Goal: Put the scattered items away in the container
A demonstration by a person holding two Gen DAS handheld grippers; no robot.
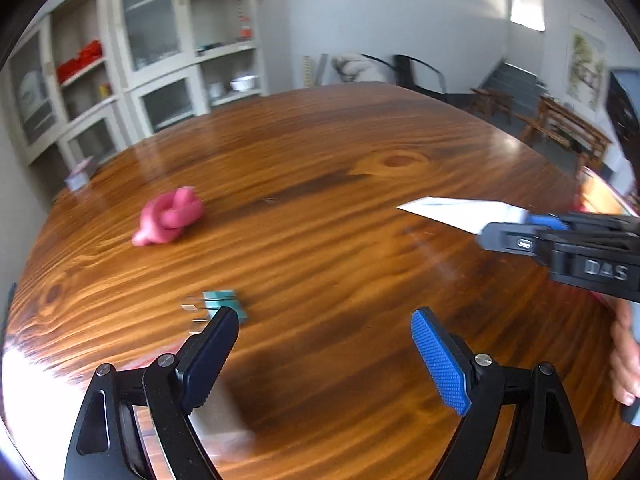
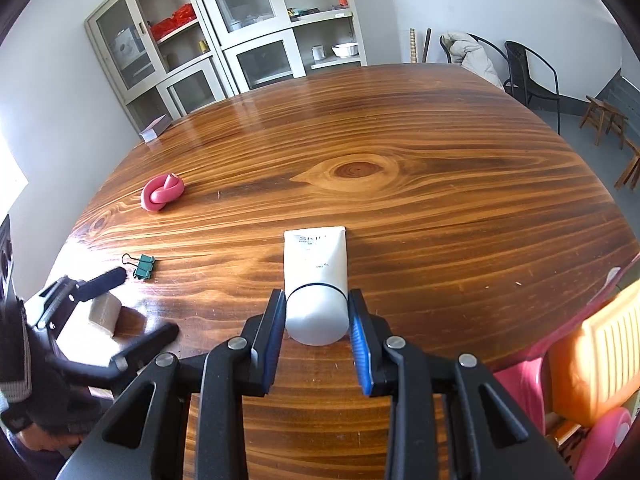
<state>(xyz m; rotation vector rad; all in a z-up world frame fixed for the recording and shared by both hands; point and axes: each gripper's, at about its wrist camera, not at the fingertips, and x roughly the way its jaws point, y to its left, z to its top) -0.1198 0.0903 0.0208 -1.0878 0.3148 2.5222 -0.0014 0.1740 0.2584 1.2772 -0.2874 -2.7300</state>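
Note:
My right gripper (image 2: pixel 316 312) is shut on the cap end of a white cream tube (image 2: pixel 316 268) and holds it over the wooden table (image 2: pixel 400 140). The tube (image 1: pixel 456 210) and right gripper (image 1: pixel 520 232) also show at the right of the left wrist view. My left gripper (image 1: pixel 324 328) is open and empty, low over the table; it also shows in the right wrist view (image 2: pixel 140 300). A green binder clip (image 1: pixel 224 304) lies just beyond its left finger, also seen in the right wrist view (image 2: pixel 144 266). A pink knotted toy (image 1: pixel 170 216) lies farther left. A beige block (image 2: pixel 105 313) lies between the left fingers.
An orange slatted container (image 2: pixel 600 360) with pink items beside it stands off the table's right edge. A small box (image 2: pixel 154 128) sits at the table's far left corner. Cabinets (image 2: pixel 224 32) and chairs (image 2: pixel 528 72) stand behind the table.

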